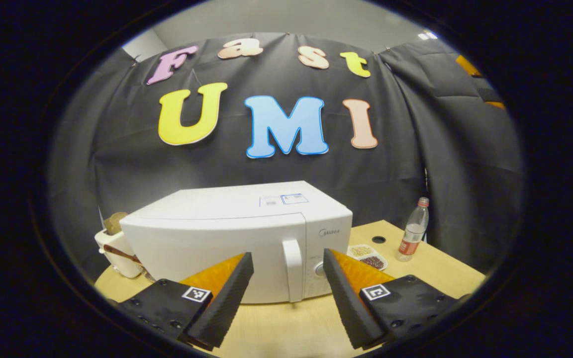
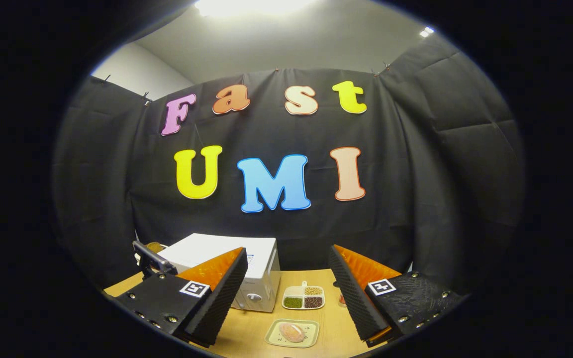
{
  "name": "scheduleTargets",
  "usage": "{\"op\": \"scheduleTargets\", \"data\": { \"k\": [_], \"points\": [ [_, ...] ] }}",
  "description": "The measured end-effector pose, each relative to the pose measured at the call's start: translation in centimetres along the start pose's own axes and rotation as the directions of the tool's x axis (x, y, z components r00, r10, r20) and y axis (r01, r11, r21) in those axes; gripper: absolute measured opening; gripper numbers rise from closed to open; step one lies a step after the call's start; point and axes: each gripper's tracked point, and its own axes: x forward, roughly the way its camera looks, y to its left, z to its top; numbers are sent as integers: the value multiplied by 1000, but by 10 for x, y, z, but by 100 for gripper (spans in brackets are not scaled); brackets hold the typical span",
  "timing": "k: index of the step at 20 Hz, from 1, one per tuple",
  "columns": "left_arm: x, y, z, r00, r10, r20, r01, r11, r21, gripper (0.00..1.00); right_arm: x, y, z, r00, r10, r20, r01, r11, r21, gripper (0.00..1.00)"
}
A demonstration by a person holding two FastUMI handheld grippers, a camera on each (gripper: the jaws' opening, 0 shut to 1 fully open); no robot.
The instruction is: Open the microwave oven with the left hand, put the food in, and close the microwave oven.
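Observation:
A white microwave oven (image 1: pixel 227 233) stands on the wooden table with its door shut; its vertical handle (image 1: pixel 292 268) lies straight ahead of my left gripper (image 1: pixel 288 266), which is open and a short way in front of it. In the right gripper view the microwave oven (image 2: pixel 246 268) is at the left. A small pale tray (image 2: pixel 292 333) with pinkish food (image 2: pixel 291 331) lies on the table below and between the fingers of my right gripper (image 2: pixel 288 266), which hangs open above it, holding nothing.
A divided dish of grains (image 2: pixel 304 297) lies right of the microwave, seen also as the dish (image 1: pixel 367 254). A plastic bottle (image 1: pixel 413 229) stands at the table's back right. A white toaster with bread (image 1: pixel 115 243) sits left of the microwave. Black cloth walls close the back.

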Motion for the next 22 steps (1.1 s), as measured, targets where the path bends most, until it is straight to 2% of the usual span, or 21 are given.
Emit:
{"op": "scheduleTargets", "data": {
  "k": [2, 7, 10, 12, 13, 14, 18, 21, 22],
  "points": [
    [20, -4, -17, 999, -6, -40, 5, 1000, -10, 91, 6, -5, -4, 1000, -3, -15, 3, 1000, 6, 99],
    [48, 2, -41, 995, 27, -101, -32, 999, -42, 58, 20, -20, -10, 999, -15, -37, 15, 1000, 20, 99],
    [59, 3, -49, 993, 29, -110, -34, 998, -43, 59, 26, -23, -17, 998, -13, -59, 14, 1000, 24, 100],
    [64, -4, -51, 993, 3, -116, -9, 998, -58, 60, 29, -22, -21, 997, -7, -71, 10, 999, 31, 100],
    [66, -8, -52, 993, -1, -116, -4, 999, -46, 53, 29, -21, -23, 997, -5, -75, 7, 999, 32, 100],
    [64, -9, -50, 993, 10, -116, -12, 1000, -16, 34, 31, -21, -23, 997, -3, -77, 6, 999, 32, 100],
    [61, -8, -51, 990, 16, -142, -20, 999, -28, 24, 32, -17, -24, 997, 2, -81, 0, 1000, 26, 100],
    [57, -7, -50, 988, 14, -152, -15, 1000, -3, 10, 29, -13, -26, 996, 7, -85, -5, 1000, 29, 100],
    [56, -9, -51, 987, -4, -159, 2, 1000, -17, 11, 29, -12, -26, 996, 9, -85, -7, 1000, 28, 100]
  ]
}}
